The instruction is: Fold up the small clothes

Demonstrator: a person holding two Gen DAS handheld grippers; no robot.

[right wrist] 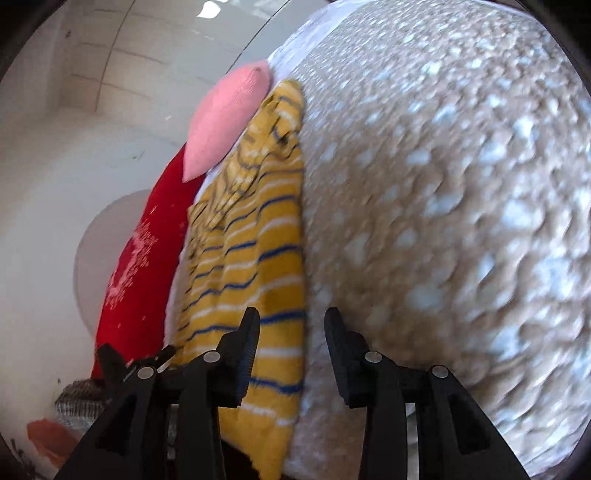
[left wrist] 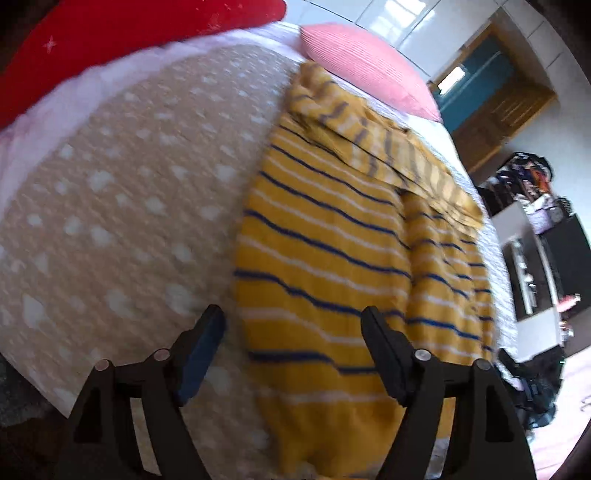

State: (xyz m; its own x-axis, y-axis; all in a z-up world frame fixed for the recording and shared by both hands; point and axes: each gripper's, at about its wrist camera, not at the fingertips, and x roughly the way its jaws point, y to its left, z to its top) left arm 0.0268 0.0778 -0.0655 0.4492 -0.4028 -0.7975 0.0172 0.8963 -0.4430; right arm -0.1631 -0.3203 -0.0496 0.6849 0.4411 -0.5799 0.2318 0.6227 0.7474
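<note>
A yellow garment with blue and white stripes (left wrist: 332, 258) lies spread on a beige bedspread with white spots (left wrist: 129, 203). Its far end is bunched near a pink pillow. My left gripper (left wrist: 293, 321) is open and empty, hovering over the garment's near left edge. In the right wrist view the same garment (right wrist: 251, 258) runs along the bedspread (right wrist: 443, 221). My right gripper (right wrist: 291, 325) is open and empty, its fingers straddling the garment's near edge without touching it.
A pink pillow (left wrist: 369, 66) and a red cushion (left wrist: 129, 33) lie at the far end of the bed; they also show in the right wrist view, pillow (right wrist: 229, 122) and cushion (right wrist: 144, 266). Beyond the bed's right side stand a wooden door (left wrist: 491, 92) and cluttered furniture (left wrist: 535, 240).
</note>
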